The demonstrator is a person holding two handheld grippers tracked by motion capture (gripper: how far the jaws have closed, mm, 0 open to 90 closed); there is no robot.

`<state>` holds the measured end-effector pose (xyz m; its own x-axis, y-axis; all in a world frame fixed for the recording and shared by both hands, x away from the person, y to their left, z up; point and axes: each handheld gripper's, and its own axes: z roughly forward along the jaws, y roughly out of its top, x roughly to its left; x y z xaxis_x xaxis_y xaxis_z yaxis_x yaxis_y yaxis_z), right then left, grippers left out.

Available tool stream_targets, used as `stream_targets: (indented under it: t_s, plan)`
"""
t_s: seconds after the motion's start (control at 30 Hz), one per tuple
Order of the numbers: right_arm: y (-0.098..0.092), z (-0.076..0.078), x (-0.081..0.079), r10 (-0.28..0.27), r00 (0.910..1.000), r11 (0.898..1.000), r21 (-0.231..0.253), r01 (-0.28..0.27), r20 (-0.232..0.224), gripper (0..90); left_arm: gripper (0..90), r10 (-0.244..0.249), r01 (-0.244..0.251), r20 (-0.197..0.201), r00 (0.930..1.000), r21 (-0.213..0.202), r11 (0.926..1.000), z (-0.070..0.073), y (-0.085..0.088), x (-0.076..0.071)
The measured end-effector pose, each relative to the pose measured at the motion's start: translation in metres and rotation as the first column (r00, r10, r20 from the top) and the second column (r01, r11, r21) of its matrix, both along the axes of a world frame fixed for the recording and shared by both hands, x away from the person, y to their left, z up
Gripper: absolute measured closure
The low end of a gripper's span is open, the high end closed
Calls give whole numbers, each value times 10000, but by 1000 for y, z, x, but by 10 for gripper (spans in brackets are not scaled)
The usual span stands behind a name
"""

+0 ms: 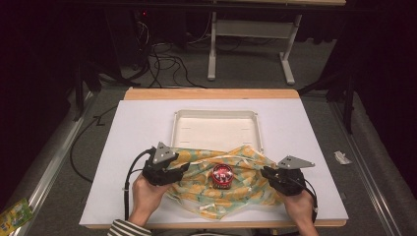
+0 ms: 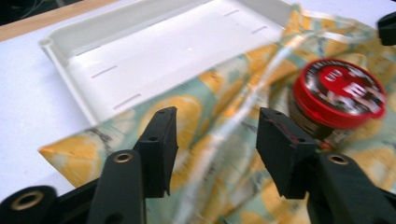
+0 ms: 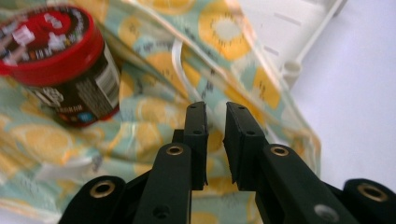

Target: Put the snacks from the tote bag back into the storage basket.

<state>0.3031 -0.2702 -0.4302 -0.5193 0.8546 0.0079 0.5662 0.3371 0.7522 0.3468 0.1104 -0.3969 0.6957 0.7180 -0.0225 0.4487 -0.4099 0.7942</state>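
We count one lemon-print cloth (image 1: 231, 182) on the desk (image 1: 133, 128), one red-lidded jar (image 1: 222, 176) on it, and one white tray (image 1: 216, 129) at the far side. Two grippers are here: one left gripper (image 1: 181, 168), one right gripper (image 1: 266, 172).

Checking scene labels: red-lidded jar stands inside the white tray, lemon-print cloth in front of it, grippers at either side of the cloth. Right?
Not quite. The red-lidded jar stands on the lemon-print cloth, not inside the white tray, which lies behind it; the high view shows this. The left gripper and right gripper do flank the cloth.
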Motion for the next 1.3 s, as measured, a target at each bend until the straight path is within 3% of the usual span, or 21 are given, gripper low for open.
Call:
stream_targets:
  t_s: [0.13, 0.27, 0.33, 0.5, 0.67, 0.8, 1.07, 1.3]
  plan:
    - [5, 9, 8, 22, 9998, 10000, 91, -24, 208, 760, 436, 442, -442, -106, 9990, 62, 9990, -1, 3, 16]
    - [13, 13, 22, 61, 9999, 10000, 72, -62, 153, 690, 412, 847, -853, -360, 9958, -150, 9962, -4, 10, 30]
    - [18, 14, 29, 112, 9998, 9999, 57, -113, 137, 622, 402, 932, -944, -500, 9944, -214, 9953, -6, 12, 34]
    - [28, 11, 45, 301, 9995, 9995, 12, -300, -38, 550, 373, 1046, -1057, -663, 9923, -138, 9943, -12, 12, 42]
    - [34, 2, 57, 546, 9976, 9984, 165, -540, -422, 521, 377, 833, -855, -1482, 9854, -86, 9963, -23, 9, 50]
    - [35, -5, 62, 763, 9939, 9971, 118, -756, -794, 590, 458, 645, -674, -1788, 9818, -102, 9977, -30, 8, 50]
    - [31, -19, 63, 1085, 9844, 9941, 222, -1065, -1385, 893, 672, 110, -64, -1922, 9813, 245, 9997, -40, 4, 42]
    - [29, -23, 59, 1092, 9836, 9940, 235, -1070, -1435, 900, 808, 44, 87, -2293, 9733, 561, 9984, -60, 3, 36]
